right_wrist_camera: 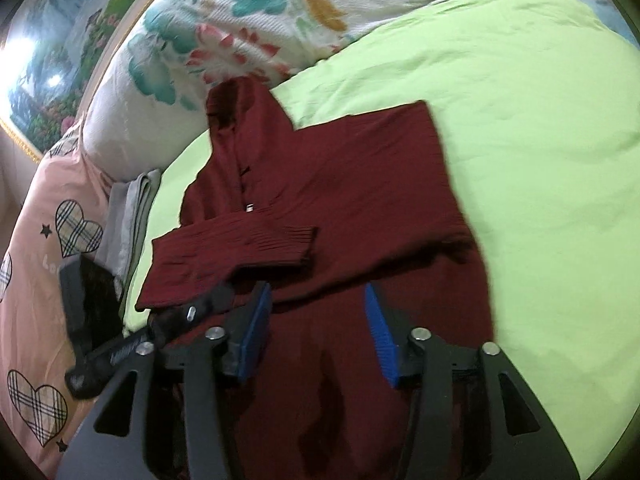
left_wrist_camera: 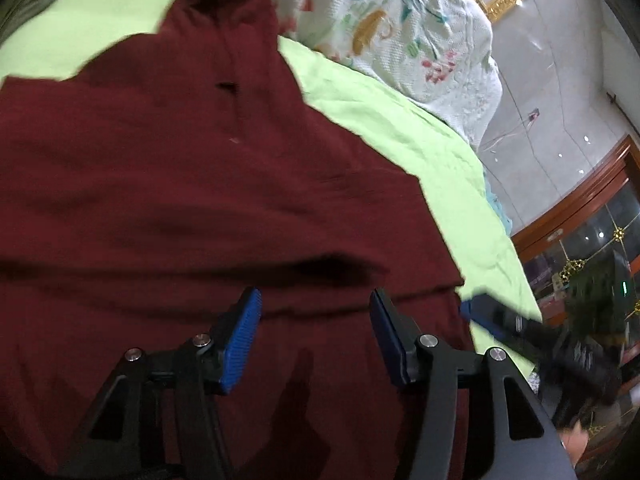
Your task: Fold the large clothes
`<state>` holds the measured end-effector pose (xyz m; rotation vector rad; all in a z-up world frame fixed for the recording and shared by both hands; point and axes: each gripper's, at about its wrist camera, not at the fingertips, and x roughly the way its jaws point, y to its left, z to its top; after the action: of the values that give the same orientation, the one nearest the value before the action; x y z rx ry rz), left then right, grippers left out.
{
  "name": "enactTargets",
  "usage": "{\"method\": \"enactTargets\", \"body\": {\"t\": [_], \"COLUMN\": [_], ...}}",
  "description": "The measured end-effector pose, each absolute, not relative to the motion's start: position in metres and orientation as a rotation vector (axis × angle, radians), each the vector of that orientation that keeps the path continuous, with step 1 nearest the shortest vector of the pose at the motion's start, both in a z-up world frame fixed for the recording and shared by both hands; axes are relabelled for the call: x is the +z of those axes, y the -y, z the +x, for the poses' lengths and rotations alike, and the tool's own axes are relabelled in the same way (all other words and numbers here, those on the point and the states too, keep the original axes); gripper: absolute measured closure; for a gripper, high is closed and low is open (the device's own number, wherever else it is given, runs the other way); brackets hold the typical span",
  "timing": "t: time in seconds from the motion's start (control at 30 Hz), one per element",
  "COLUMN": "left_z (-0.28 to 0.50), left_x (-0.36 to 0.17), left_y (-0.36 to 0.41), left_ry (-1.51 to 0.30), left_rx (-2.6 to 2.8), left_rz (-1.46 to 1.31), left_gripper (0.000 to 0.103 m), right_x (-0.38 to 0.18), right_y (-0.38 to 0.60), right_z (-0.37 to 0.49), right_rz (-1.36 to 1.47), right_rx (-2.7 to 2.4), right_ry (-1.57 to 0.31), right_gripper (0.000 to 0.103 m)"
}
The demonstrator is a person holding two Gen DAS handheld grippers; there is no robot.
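Observation:
A dark red hooded sweater (right_wrist_camera: 340,184) lies flat on a light green sheet (right_wrist_camera: 540,140), hood toward the pillows. One sleeve (right_wrist_camera: 236,248) is folded across the body. It fills the left wrist view (left_wrist_camera: 180,200). My left gripper (left_wrist_camera: 316,320) is open and empty just above the sweater's lower part. My right gripper (right_wrist_camera: 316,320) is open and empty over the same lower part. The other gripper shows blurred at each view's edge, as the right gripper's fingers (left_wrist_camera: 480,316) in the left wrist view and the left gripper's body (right_wrist_camera: 96,320) in the right wrist view.
A white floral quilt (right_wrist_camera: 240,40) is heaped at the head of the bed. A pink cover with plaid hearts (right_wrist_camera: 44,260) and a folded grey cloth (right_wrist_camera: 124,216) lie to the left. The bed's edge, tiled floor and a wooden cabinet (left_wrist_camera: 580,208) are on the right.

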<state>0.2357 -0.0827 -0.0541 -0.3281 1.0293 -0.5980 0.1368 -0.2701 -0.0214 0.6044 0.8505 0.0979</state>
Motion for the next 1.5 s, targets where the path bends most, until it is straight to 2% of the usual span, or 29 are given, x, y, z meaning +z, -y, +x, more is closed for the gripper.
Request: {"method": "enactTargets", "body": {"t": [0.4, 0.47, 0.7, 0.73, 0.77, 0.8, 1.03, 1.13, 1.3, 1.4, 1.47, 1.5], "left_z": [0.215, 0.218, 0.236, 0.24, 0.243, 0.245, 0.264, 0.265, 0.26, 0.258, 0.255, 0.253], "left_x": [-0.063, -0.064, -0.066, -0.068, -0.069, -0.067, -0.066, -0.067, -0.068, -0.069, -0.07, -0.07], "left_y": [-0.101, -0.119, -0.127, -0.128, -0.129, -0.128, -0.12, -0.118, -0.118, -0.119, -0.122, -0.123], "left_ry": [-0.984, -0.959, -0.954, -0.957, -0.956, -0.954, -0.96, -0.96, -0.951, -0.943, -0.928, -0.919], "left_rx": [-0.144, -0.154, -0.042, -0.037, -0.033, -0.031, -0.001, 0.025, 0.043, 0.041, 0.036, 0.035], "left_rz": [-0.361, -0.443, -0.404, -0.411, -0.413, -0.409, -0.371, -0.363, -0.347, -0.357, -0.375, -0.382], "left_gripper": [0.048, 0.049, 0.047, 0.047, 0.047, 0.047, 0.048, 0.05, 0.05, 0.05, 0.05, 0.05], "right_x": [-0.057, -0.063, -0.078, -0.079, -0.077, -0.075, -0.007, -0.009, -0.045, -0.056, -0.045, -0.032], "right_y": [0.252, 0.245, 0.236, 0.236, 0.234, 0.234, 0.262, 0.279, 0.304, 0.307, 0.309, 0.307], "right_z": [0.185, 0.192, 0.229, 0.233, 0.237, 0.239, 0.2, 0.193, 0.19, 0.186, 0.175, 0.168], "right_rz": [0.743, 0.786, 0.857, 0.852, 0.83, 0.818, 0.704, 0.672, 0.711, 0.723, 0.697, 0.66], "right_rx": [0.173, 0.207, 0.152, 0.146, 0.143, 0.147, 0.139, 0.081, -0.008, -0.044, -0.126, -0.162], "right_ry": [-0.974, -0.984, -0.971, -0.965, -0.953, -0.944, -0.68, -0.707, -0.824, -0.885, -0.853, -0.809], "right_gripper": [0.053, 0.053, 0.053, 0.056, 0.079, 0.098, 0.098, 0.098, 0.097, 0.09, 0.086, 0.081]}}
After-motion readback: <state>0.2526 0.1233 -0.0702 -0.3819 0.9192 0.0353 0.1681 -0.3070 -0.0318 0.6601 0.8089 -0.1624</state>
